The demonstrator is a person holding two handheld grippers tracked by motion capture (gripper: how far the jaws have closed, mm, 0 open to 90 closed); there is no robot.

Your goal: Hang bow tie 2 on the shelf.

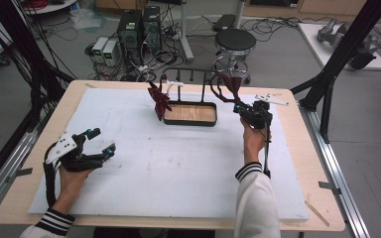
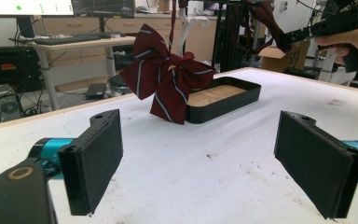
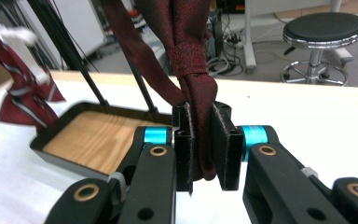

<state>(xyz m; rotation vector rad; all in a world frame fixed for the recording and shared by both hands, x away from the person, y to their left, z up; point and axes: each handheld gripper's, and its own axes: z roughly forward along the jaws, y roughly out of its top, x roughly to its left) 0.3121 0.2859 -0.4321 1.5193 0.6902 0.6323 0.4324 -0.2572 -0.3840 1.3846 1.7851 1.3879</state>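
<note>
A person sits at a wooden table covered by a white foam board, holding a black two-jaw gripper in each hand. Near the far edge stands a thin black metal rack rising from a shallow black tray with a wooden floor.

The right gripper is raised beside the rack's right end, its jaws clamped on the lower tip of a plain dark red fabric bow tie that hangs from the rack. In the right gripper view the cloth is pinched flat between the two pads, just below the tie's central knot, with a loose strap trailing off behind.

A second bow, dark red with pale stripes, hangs from a white clip at the rack's left end, its tail dangling just in front of the tray's left corner.

The left gripper rests low near the table's left side, jaws spread wide and holding nothing, pointed toward the striped bow.

The plain tie looks light, soft and limp; it would fold and swing rather than hold its shape. The thick knot at its middle seems the firmest place to grip, since thin edges could slip free.
</note>
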